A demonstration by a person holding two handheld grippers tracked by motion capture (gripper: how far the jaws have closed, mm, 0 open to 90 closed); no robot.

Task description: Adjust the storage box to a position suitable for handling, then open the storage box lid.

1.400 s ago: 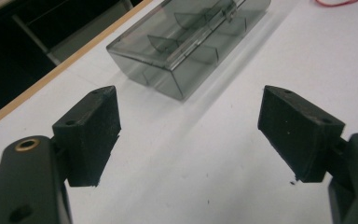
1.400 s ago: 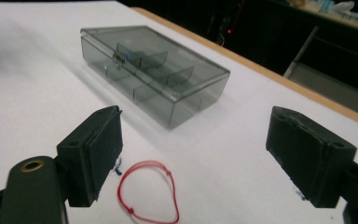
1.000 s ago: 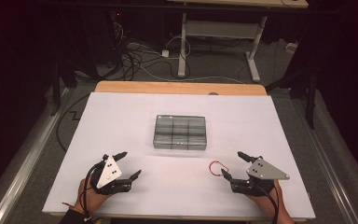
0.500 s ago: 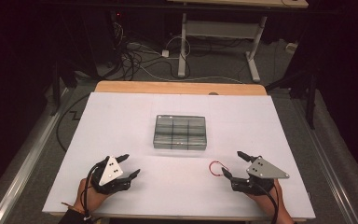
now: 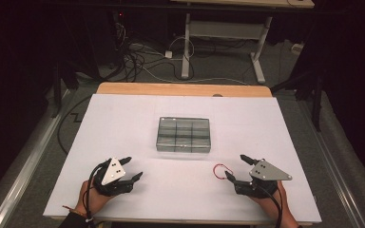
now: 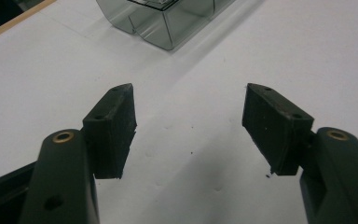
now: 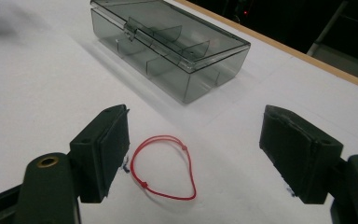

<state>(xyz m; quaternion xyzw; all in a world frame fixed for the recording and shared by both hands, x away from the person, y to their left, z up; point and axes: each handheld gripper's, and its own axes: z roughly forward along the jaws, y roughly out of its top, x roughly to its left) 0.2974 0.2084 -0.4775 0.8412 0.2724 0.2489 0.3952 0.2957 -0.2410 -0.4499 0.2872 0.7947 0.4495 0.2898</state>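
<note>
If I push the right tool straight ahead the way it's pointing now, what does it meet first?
Most likely the red string loop, which lies on the white table just ahead of the open right tool, partly between its jaws. Beyond it stands the closed smoky plastic box. Whether the jaws skim above the loop is unclear.

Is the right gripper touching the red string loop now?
Apart. The right gripper view shows the red string loop lying flat, white table visible between it and the open right gripper.

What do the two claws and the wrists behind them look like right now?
Both claws, left claw and right claw, are black, each topped by a grey three-cornered plate with small dark dots. The pads are blocky, matte black, on arms with brass-coloured rivets. Black cables trail back over the hands. The left wrist wears a thin band.
</note>
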